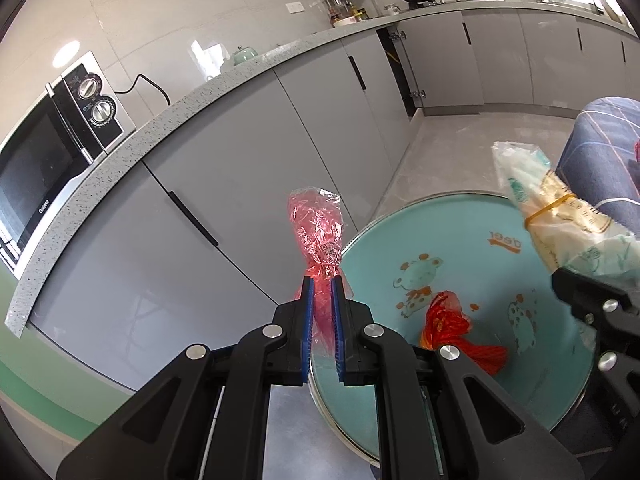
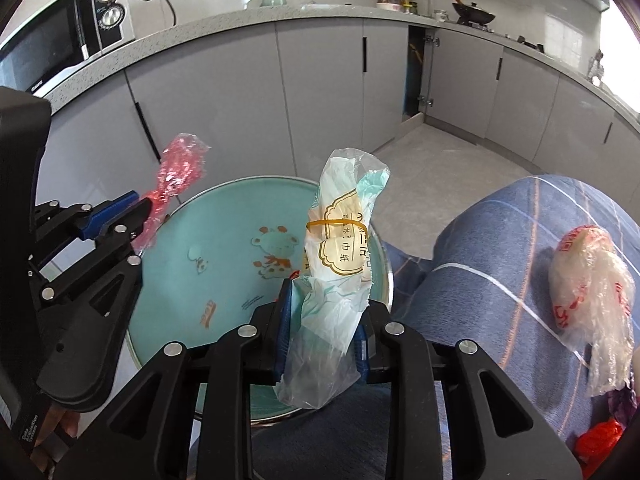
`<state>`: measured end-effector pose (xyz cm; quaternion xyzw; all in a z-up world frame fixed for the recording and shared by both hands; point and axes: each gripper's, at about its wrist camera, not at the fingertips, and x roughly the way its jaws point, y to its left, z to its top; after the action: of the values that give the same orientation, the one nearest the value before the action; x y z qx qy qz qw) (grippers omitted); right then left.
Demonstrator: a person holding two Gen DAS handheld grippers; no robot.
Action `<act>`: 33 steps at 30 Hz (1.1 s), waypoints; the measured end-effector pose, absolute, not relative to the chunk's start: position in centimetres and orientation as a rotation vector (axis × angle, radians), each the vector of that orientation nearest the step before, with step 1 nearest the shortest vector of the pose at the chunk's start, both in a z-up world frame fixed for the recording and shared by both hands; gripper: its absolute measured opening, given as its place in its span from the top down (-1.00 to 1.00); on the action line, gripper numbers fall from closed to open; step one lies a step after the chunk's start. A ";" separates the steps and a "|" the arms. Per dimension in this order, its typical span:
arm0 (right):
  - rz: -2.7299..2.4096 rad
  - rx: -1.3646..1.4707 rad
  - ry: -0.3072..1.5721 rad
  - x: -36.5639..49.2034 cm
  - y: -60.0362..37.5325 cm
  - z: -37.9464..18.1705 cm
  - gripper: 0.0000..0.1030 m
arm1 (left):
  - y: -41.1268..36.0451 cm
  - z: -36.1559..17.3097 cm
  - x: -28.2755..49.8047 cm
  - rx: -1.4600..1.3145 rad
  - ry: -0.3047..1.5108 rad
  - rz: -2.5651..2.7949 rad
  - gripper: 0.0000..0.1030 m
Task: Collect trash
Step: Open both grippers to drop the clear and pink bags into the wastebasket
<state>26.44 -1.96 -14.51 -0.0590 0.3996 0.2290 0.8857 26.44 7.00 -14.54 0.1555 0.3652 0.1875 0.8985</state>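
My left gripper [image 1: 322,280] is shut on a crumpled red cellophane wrapper [image 1: 316,232], held upright above the left edge of a round teal stool top [image 1: 500,280]. The wrapper also shows in the right wrist view [image 2: 180,168]. My right gripper [image 2: 326,300] is shut on a pale plastic packet bound with a yellow rubber band [image 2: 344,240], held above the stool; it also shows in the left wrist view [image 1: 560,216]. An orange-red plastic bag [image 1: 452,328] lies on the stool top.
Grey kitchen cabinets [image 1: 240,168] and a speckled counter with a microwave [image 1: 44,148] stand behind. A blue plaid cushion [image 2: 500,248] at right carries a white and red plastic bag [image 2: 592,280] and an orange bag [image 2: 600,436]. One cabinet door [image 2: 416,72] stands open.
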 end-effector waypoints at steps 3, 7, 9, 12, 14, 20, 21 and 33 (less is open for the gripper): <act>0.485 -0.119 0.819 26.3 -1.9 -14.4 0.13 | 6.8 -14.6 26.5 0.327 0.758 0.382 0.77; 0.479 -0.108 0.817 26.2 -2.3 -14.3 -0.05 | 6.7 -14.6 26.4 0.323 0.757 0.380 0.70; 0.463 -0.095 0.808 26.2 -2.8 -14.2 -0.15 | 6.7 -14.5 26.3 0.325 0.751 0.387 0.40; 0.452 -0.076 0.809 26.2 -3.5 -14.0 -0.15 | 6.7 -14.2 26.2 0.326 0.739 0.392 0.21; 0.447 -0.081 0.805 26.0 -3.6 -14.0 -0.19 | 6.4 -14.2 26.1 0.334 0.735 0.395 0.11; 0.432 -0.082 0.792 25.0 -4.3 -13.5 -0.25 | 6.1 -13.6 25.6 0.341 0.712 0.411 -0.17; 0.427 -0.078 0.791 24.9 -4.6 -13.4 -0.26 | 6.1 -13.4 25.6 0.340 0.709 0.414 -0.25; 0.354 -0.063 0.731 21.4 -7.8 -9.8 -0.38 | 4.4 -11.1 24.0 0.291 0.663 0.387 -0.73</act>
<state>21.42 -7.76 -9.82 -0.0306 0.3554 0.1720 0.9183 23.97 4.42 -11.09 0.1413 0.3222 0.1881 0.9170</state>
